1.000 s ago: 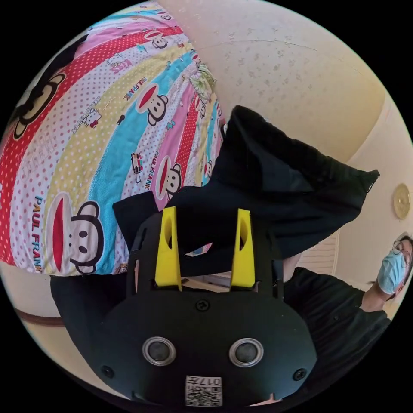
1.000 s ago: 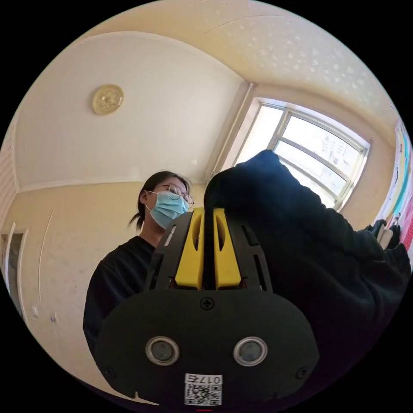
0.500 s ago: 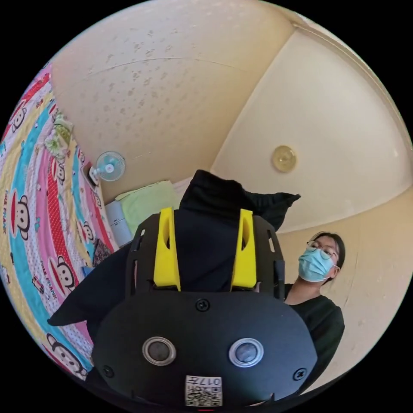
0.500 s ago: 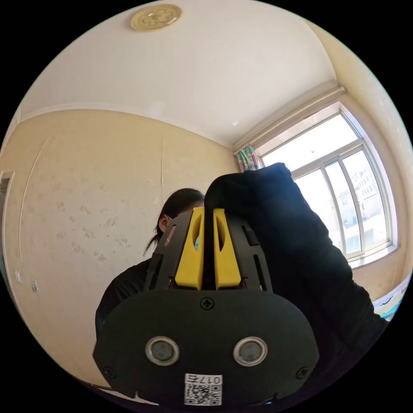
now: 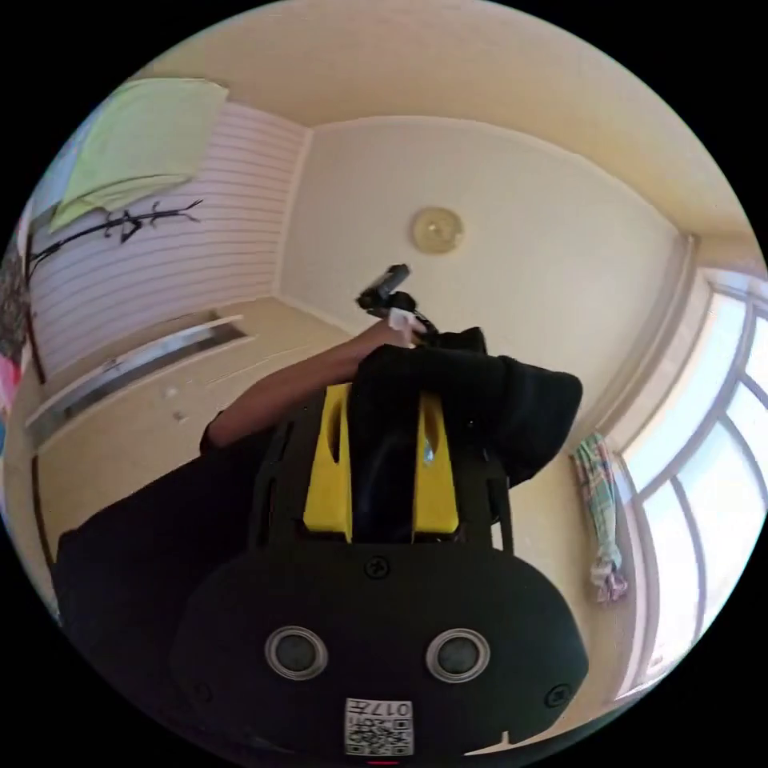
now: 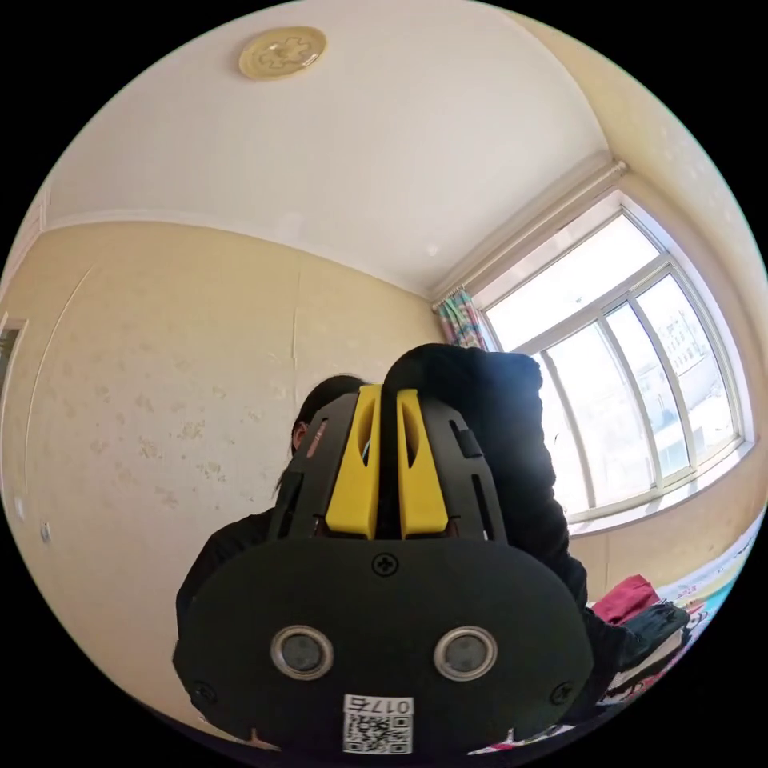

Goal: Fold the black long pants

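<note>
One pair of black pants (image 5: 464, 400) is held up in the air by two grippers, clear of any surface. In the left gripper view the cloth fills the gap between the two yellow jaws of the left gripper (image 5: 385, 400), which are clenched on a thick fold of it, and a bunch of the cloth bulges past the jaw tips to the right. In the right gripper view the right gripper (image 6: 385, 392) has its two yellow jaws nearly together, gripping a thin edge of the pants (image 6: 496, 432); the rest of the cloth rises over the jaw tips and hangs down the right side of the gripper body. One person is behind both tools: in the left gripper view a bare forearm (image 5: 296, 388) reaches up to the cloth and a black sleeve (image 5: 144, 544) lies lower left; in the right gripper view a head of dark hair (image 6: 324, 396) and a black shoulder (image 6: 220, 552) show behind the gripper. Both cameras point upward into the room. One round ceiling fitting (image 5: 437, 230) sits on the white ceiling, the walls are pale yellow, and one large window (image 6: 632, 368) with a bundled curtain (image 5: 602, 512) at its side lets in bright light. A slatted wall panel (image 5: 152, 272) carries one dark branch-shaped rack, with a light green cloth (image 5: 136, 136) above it. At the lower right of the right gripper view lie a patterned sheet (image 6: 720, 576) and one red garment (image 6: 628, 598).
</note>
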The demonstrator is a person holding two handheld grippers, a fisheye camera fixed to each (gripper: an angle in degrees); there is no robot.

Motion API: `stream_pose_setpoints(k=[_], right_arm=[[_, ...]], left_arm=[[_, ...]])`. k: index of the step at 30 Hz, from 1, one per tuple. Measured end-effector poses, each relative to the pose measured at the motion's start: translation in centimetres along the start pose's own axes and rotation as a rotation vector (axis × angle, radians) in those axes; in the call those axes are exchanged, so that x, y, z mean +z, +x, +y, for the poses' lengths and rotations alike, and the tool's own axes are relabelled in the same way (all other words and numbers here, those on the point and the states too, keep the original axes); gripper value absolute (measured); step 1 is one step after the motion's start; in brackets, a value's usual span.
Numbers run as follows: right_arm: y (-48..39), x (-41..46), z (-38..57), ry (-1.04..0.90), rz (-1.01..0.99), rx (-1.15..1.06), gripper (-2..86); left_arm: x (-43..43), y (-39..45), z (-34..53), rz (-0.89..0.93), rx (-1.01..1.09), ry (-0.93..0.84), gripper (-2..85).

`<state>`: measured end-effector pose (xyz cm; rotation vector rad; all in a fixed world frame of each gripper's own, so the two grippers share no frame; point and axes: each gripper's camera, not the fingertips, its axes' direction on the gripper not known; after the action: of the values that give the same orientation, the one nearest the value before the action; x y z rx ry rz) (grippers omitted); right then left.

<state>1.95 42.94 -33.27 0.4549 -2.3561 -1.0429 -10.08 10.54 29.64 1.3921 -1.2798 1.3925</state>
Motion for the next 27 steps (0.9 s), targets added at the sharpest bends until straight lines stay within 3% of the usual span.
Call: stream_pose_setpoints(k=[6, 11, 14, 19, 24, 27], right_arm=[[-8.0, 0.2, 0.9, -0.079, 0.424, -0.174, 1.3], [-14.4, 1.3, 3.8, -0.070, 0.797, -0.354, 1.4], [-16.6, 1.2, 4.8, 0.015, 0.934, -0.482, 1.4], [-17.4, -2.9, 2.1, 0.201, 1.101, -0.534, 1.8], [-10.7, -12.6, -5.6, 0.215, 1.557, -0.341, 2.8], [-0.7, -24.3, -11.4, 0.198, 1.795, -0.063, 3.8]], left_arm=[[1.8, 16.7, 1.9, -0.572, 0.330, 0.065, 5.1], [13.9, 30.8, 4.5, -0.945, 0.738, 0.046, 4.0], [22.7, 32.8, 4.7, -1.125, 0.901, -0.023, 3.8], [29.3, 32.9, 1.5, -1.225, 1.134, 0.055, 3.8], [26.6, 31.7, -13.2, -1.414, 1.014, 0.145, 4.0], [17.6, 29.2, -29.2, -1.618, 0.765, 0.268, 4.8]])
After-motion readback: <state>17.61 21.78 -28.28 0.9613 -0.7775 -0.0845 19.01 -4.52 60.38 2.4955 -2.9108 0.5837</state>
